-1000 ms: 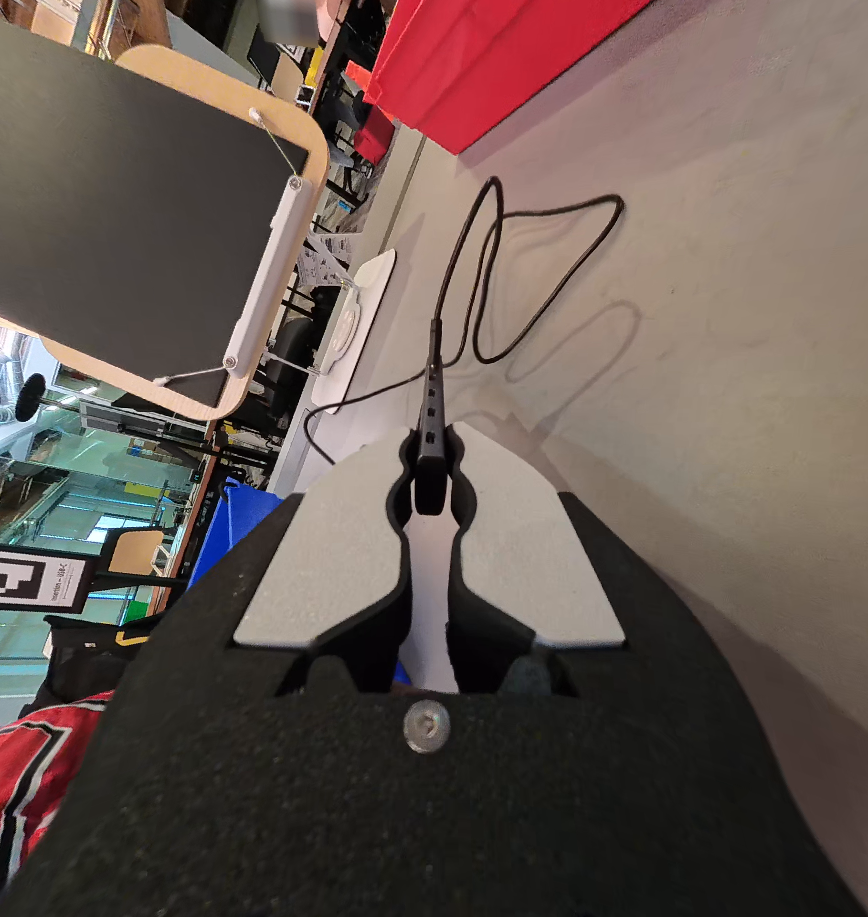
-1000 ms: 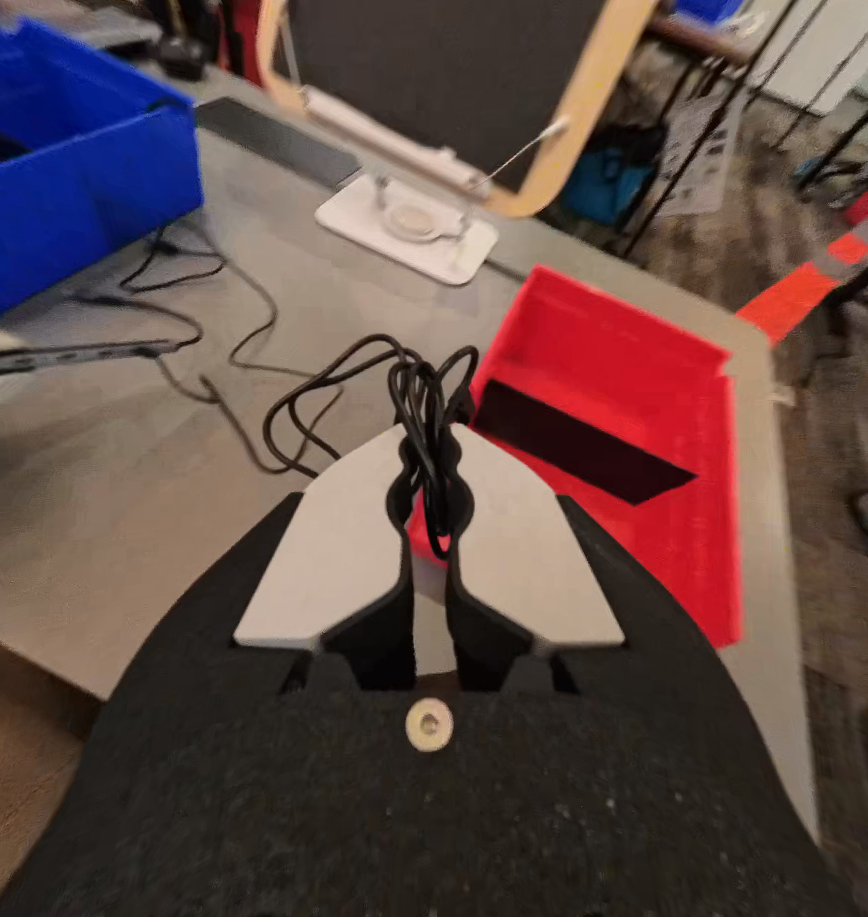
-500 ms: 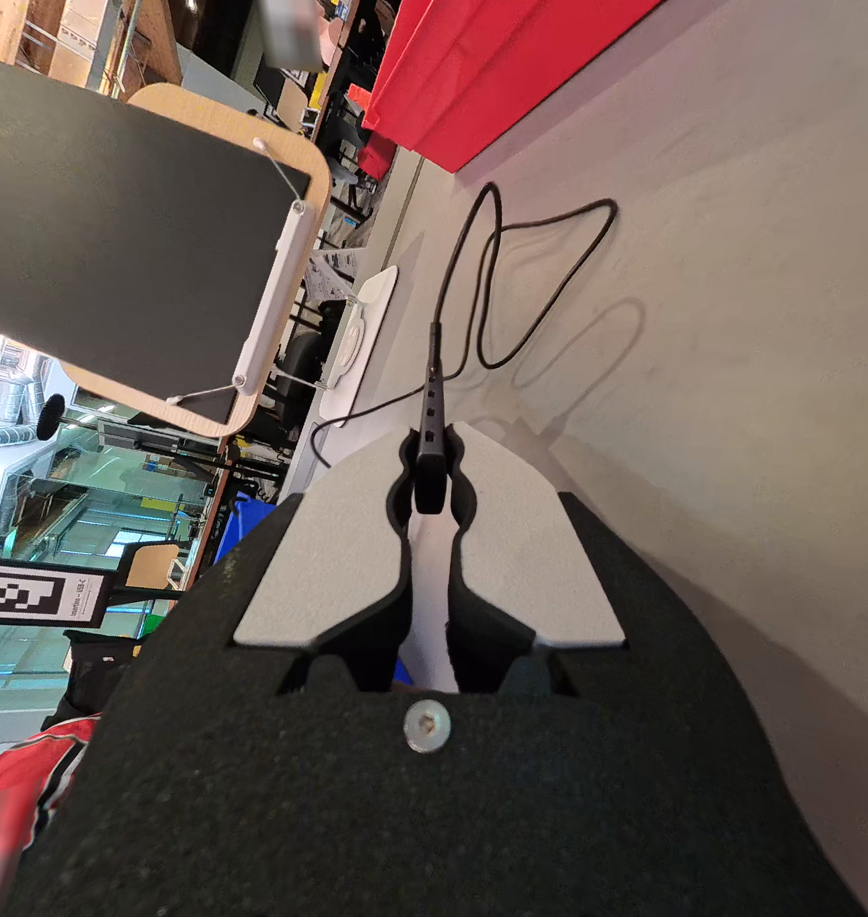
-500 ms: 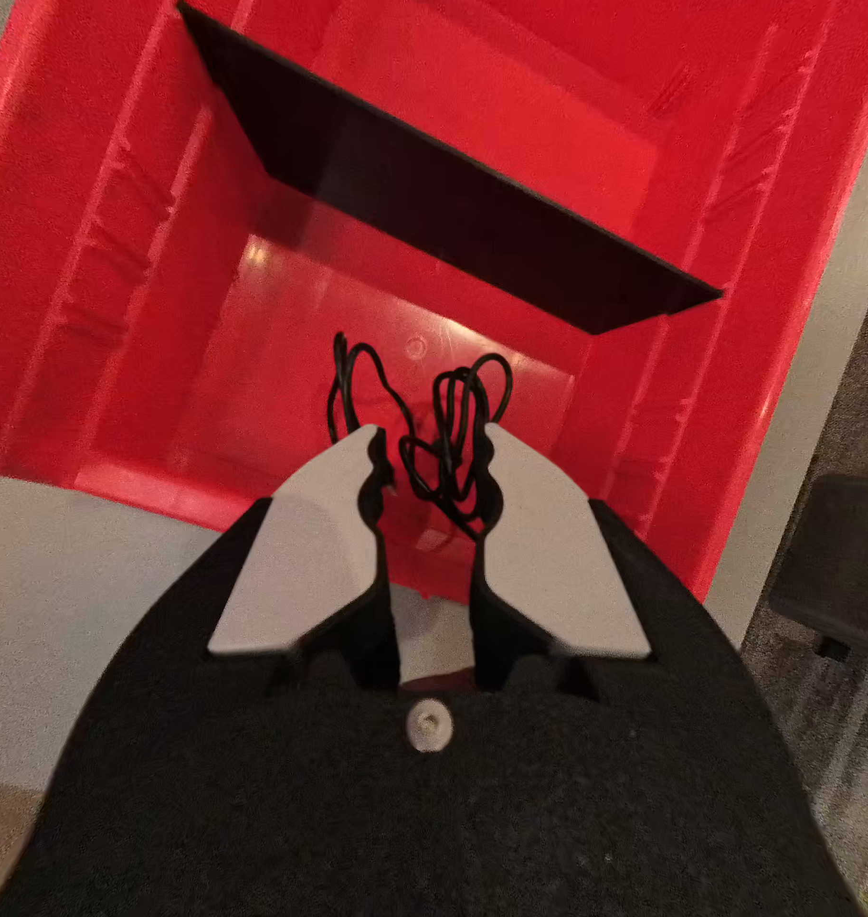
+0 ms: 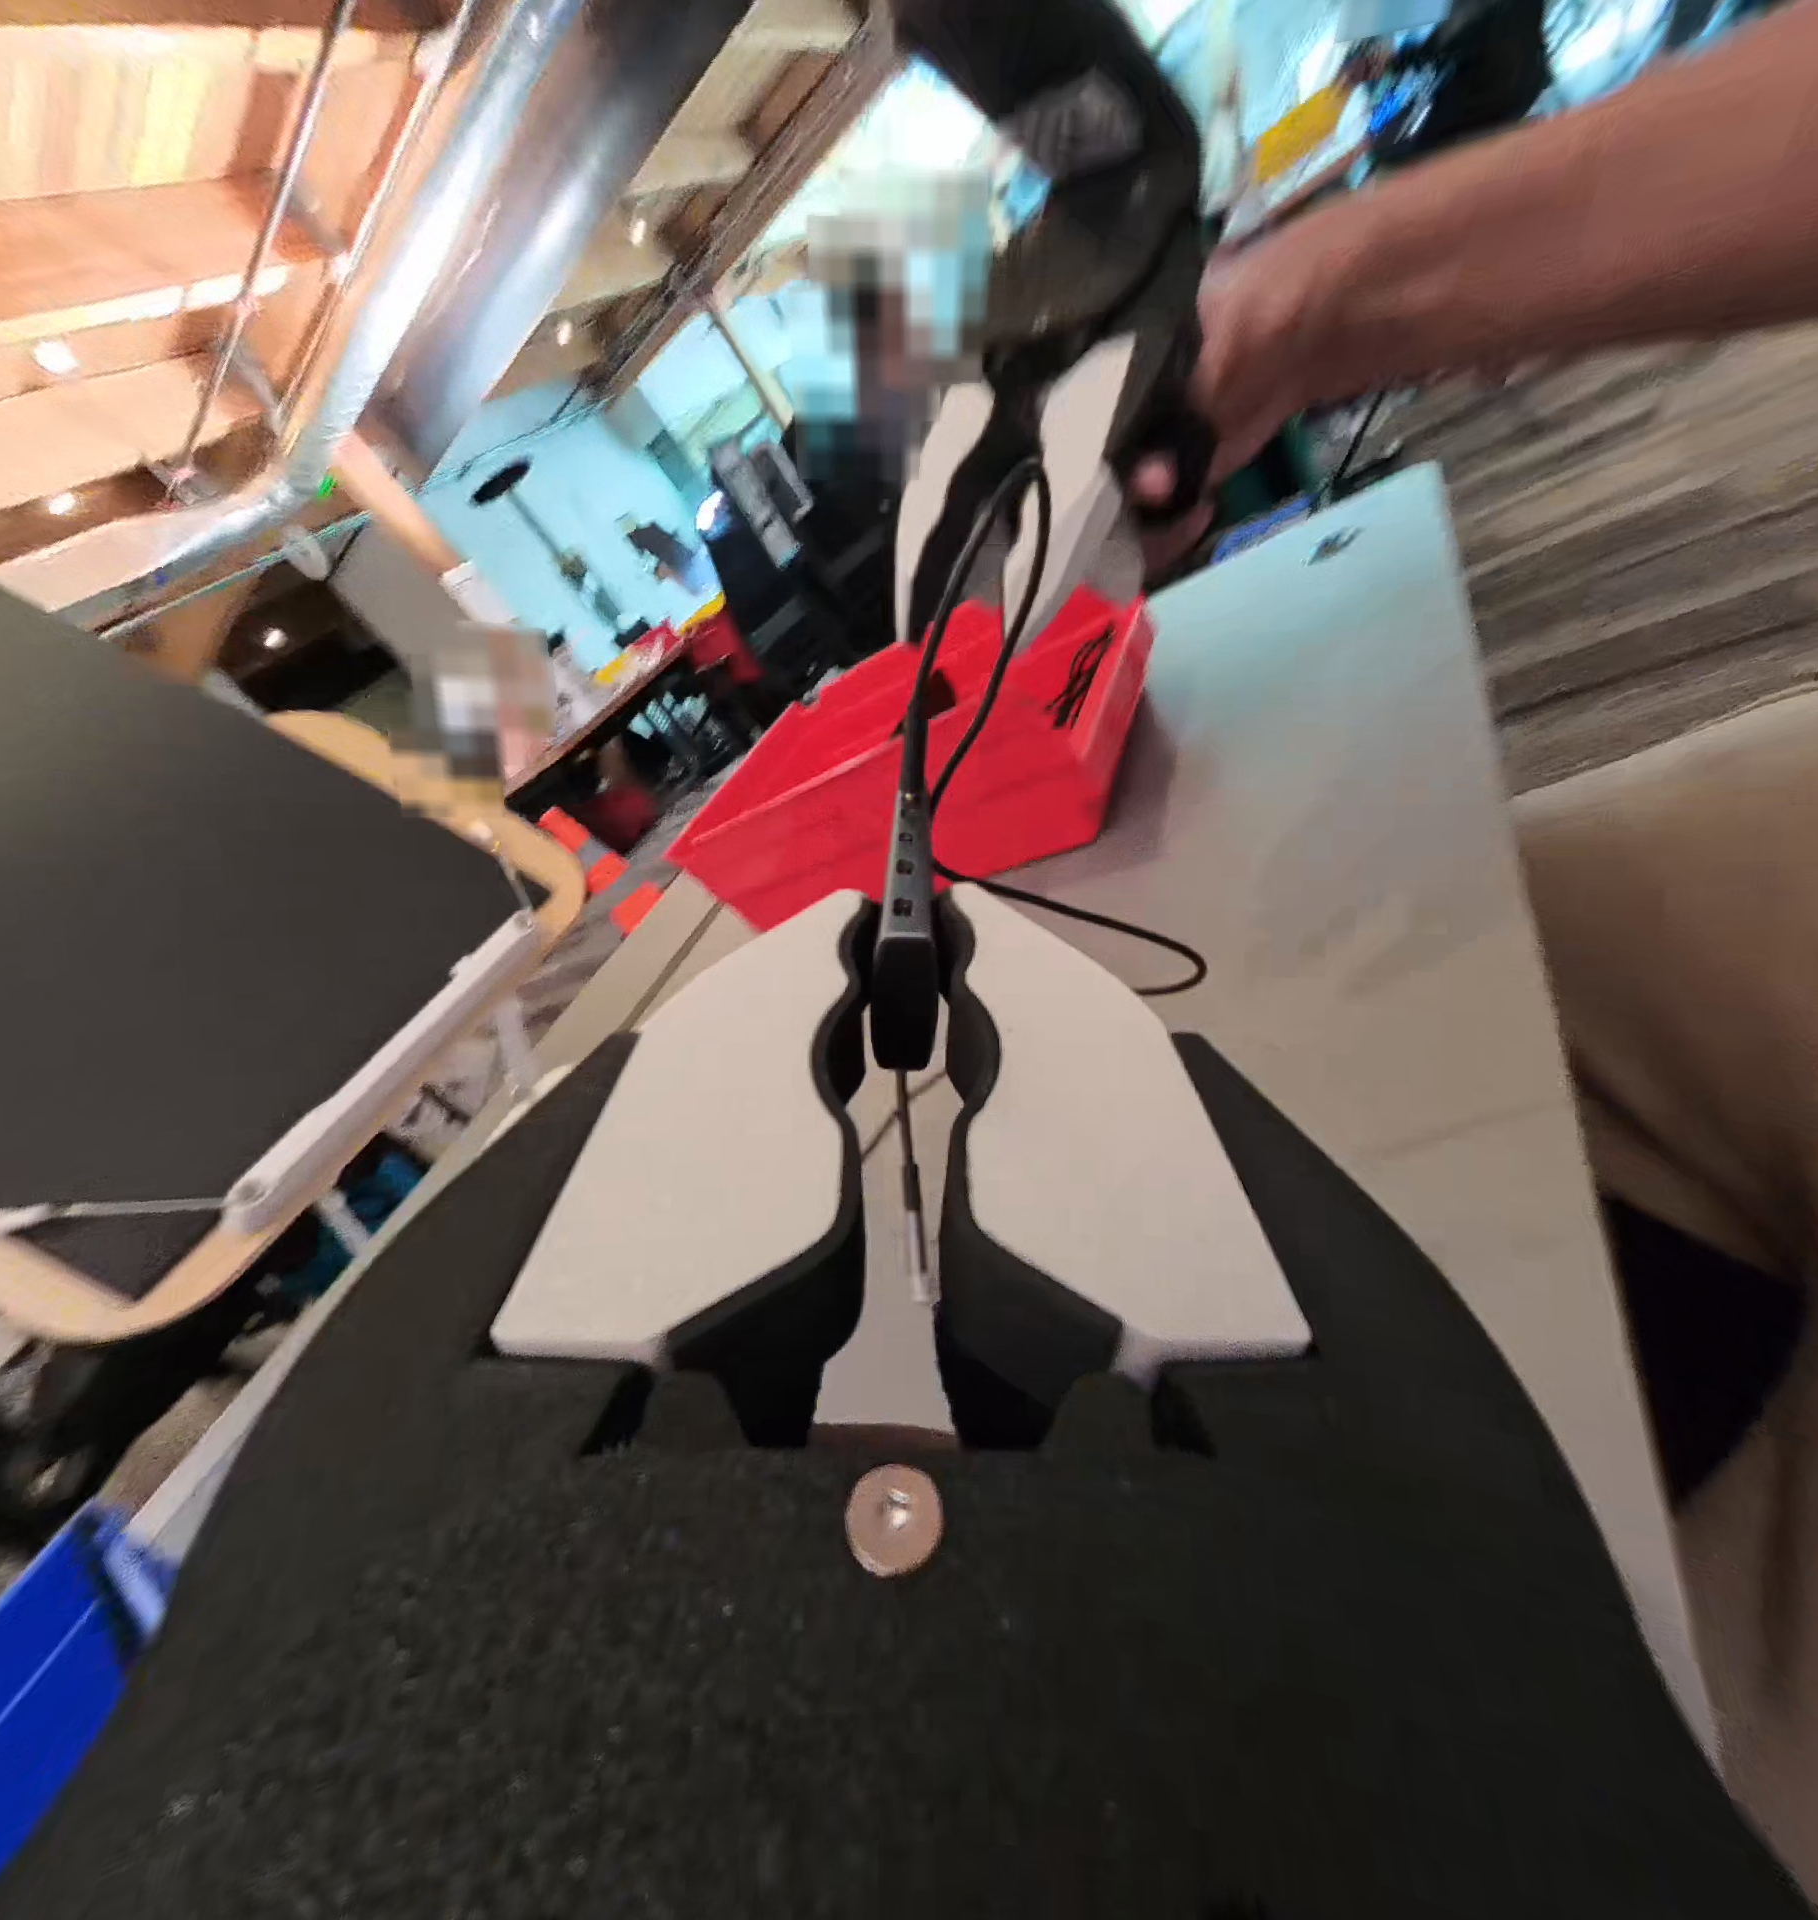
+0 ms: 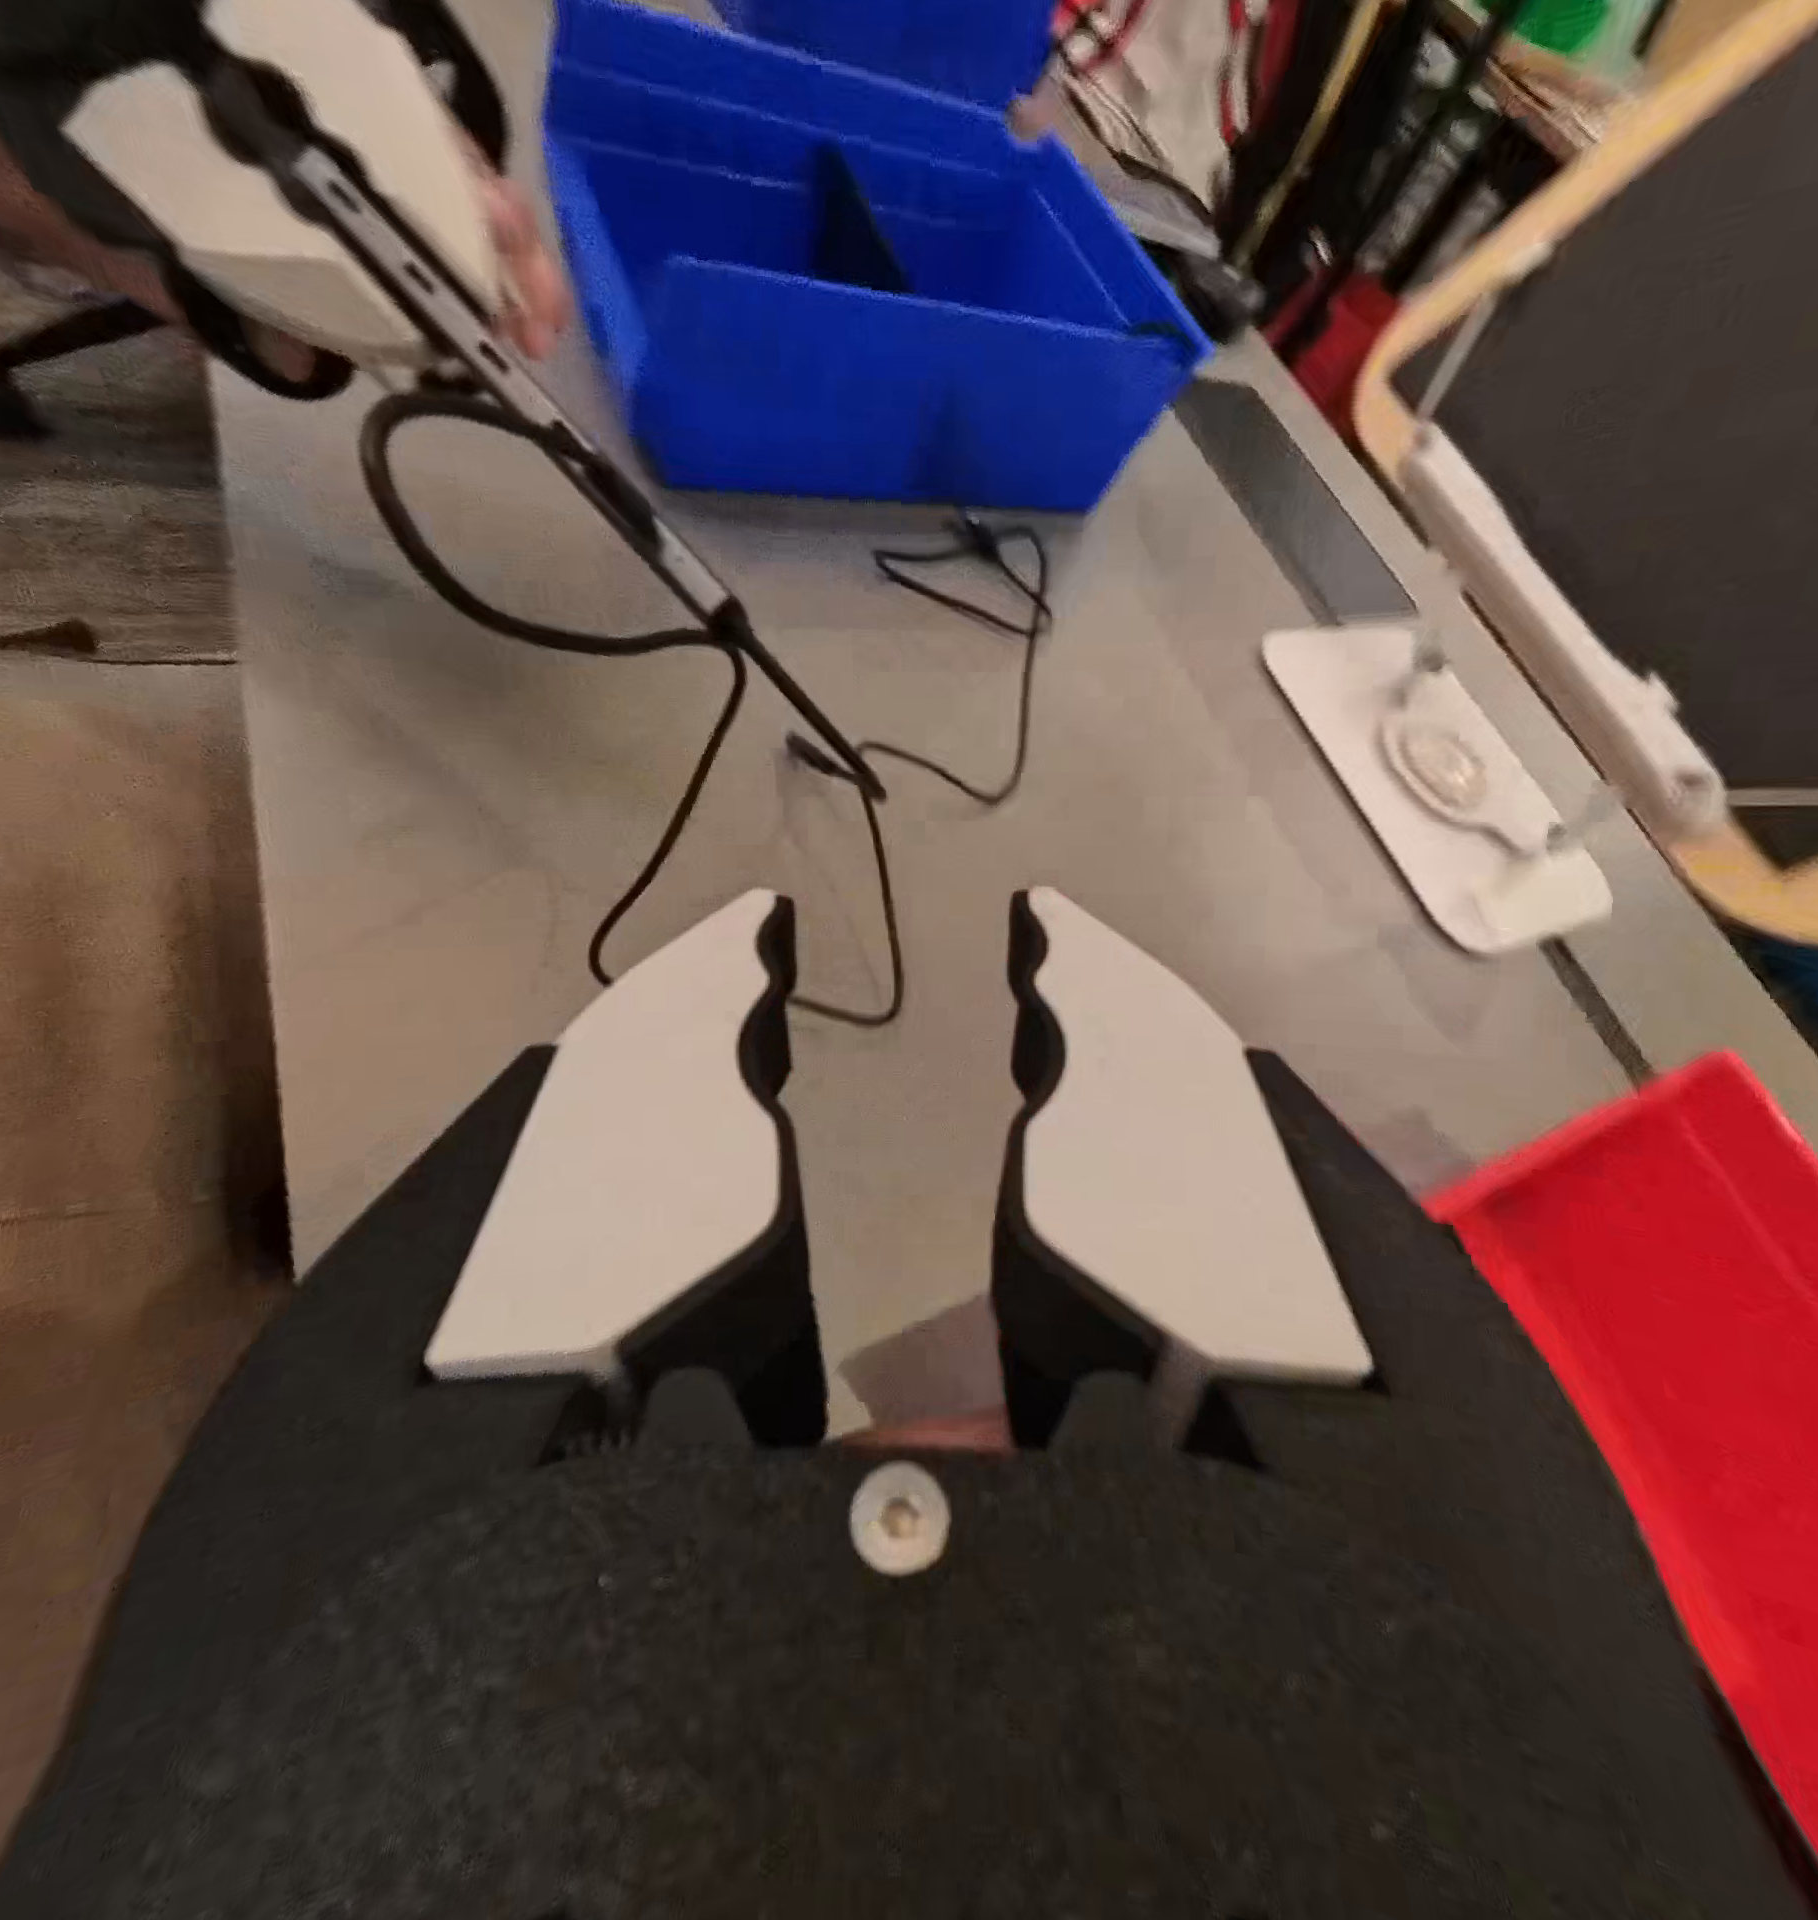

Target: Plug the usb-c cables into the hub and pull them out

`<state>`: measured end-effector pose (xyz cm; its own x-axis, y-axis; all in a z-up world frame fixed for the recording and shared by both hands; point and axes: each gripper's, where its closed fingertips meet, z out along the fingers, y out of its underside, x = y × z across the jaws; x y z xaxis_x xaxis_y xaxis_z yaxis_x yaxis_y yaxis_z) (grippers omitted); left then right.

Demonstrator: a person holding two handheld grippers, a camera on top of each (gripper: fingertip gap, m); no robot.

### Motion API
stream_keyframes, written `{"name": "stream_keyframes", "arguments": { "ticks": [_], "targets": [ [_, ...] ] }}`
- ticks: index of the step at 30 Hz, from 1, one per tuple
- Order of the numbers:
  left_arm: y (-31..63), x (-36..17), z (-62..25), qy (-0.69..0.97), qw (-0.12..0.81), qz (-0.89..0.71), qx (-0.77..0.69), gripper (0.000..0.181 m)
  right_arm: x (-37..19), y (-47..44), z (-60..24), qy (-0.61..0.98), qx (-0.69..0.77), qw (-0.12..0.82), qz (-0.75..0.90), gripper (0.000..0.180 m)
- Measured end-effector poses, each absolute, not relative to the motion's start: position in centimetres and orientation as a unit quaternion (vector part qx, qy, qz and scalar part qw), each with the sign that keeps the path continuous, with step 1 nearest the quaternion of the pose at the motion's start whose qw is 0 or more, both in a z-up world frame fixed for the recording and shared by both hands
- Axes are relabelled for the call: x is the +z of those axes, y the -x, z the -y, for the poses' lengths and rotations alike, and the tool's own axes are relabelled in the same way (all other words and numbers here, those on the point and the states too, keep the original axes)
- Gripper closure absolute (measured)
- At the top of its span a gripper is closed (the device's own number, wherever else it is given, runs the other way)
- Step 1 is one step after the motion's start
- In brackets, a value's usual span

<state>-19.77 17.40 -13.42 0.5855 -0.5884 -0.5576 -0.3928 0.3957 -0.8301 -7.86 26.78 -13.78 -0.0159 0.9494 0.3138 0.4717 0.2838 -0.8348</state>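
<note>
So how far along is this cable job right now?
Partly done, by the look of it. One bundle of black cables already lies in the red bin. In hand: the left gripper is clamped on the hub, held off the table, while the right gripper is open and empty. Left, probably: a loose thin cable lies on the table near the blue bin.

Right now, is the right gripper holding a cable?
No, the right gripper is open, with only bare table between its fingers.

A grey table point(image 6: 1144, 727) stands on dark carpet point(image 5: 1663, 499) (wooden ceiling beams point(image 5: 105, 260) overhead), cluttered workshop shelving behind
</note>
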Motion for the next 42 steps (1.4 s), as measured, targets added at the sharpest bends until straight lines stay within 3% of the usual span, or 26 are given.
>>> {"name": "stream_keyframes", "arguments": {
  "ticks": [6,11,26,31,35,39,42],
  "targets": [
    [17.8,-12.4,-15.2,0.518,0.696,-0.473,-0.153,0.171,-13.9,11.8,-21.3,0.401,0.329,0.412,0.749,0.153],
    [18.5,-11.0,-14.9,0.513,0.714,-0.424,-0.217,0.171,-12.5,12.8,-18.9,0.367,0.420,0.400,0.728,0.158],
    [18.9,-10.5,-14.7,0.501,0.711,-0.356,-0.342,0.171,-12.6,14.8,-17.2,0.369,0.529,0.389,0.658,0.158],
    [18.6,-10.7,-14.9,0.503,0.709,-0.354,-0.346,0.171,-13.3,14.9,-17.5,0.390,0.548,0.392,0.628,0.165],
    [19.6,-12.0,-16.8,0.547,0.696,-0.317,-0.339,0.168,-12.9,15.4,-19.3,0.417,0.476,0.454,0.628,0.166],
    [23.0,-15.0,-20.6,0.638,0.660,-0.230,-0.322,0.146,-13.8,16.1,-22.0,0.429,0.290,0.547,0.658,0.166],
    [25.1,-14.9,-21.3,0.663,0.654,-0.181,-0.317,0.151,-15.4,16.2,-24.4,0.413,0.129,0.600,0.673,0.167]
  ]
}}
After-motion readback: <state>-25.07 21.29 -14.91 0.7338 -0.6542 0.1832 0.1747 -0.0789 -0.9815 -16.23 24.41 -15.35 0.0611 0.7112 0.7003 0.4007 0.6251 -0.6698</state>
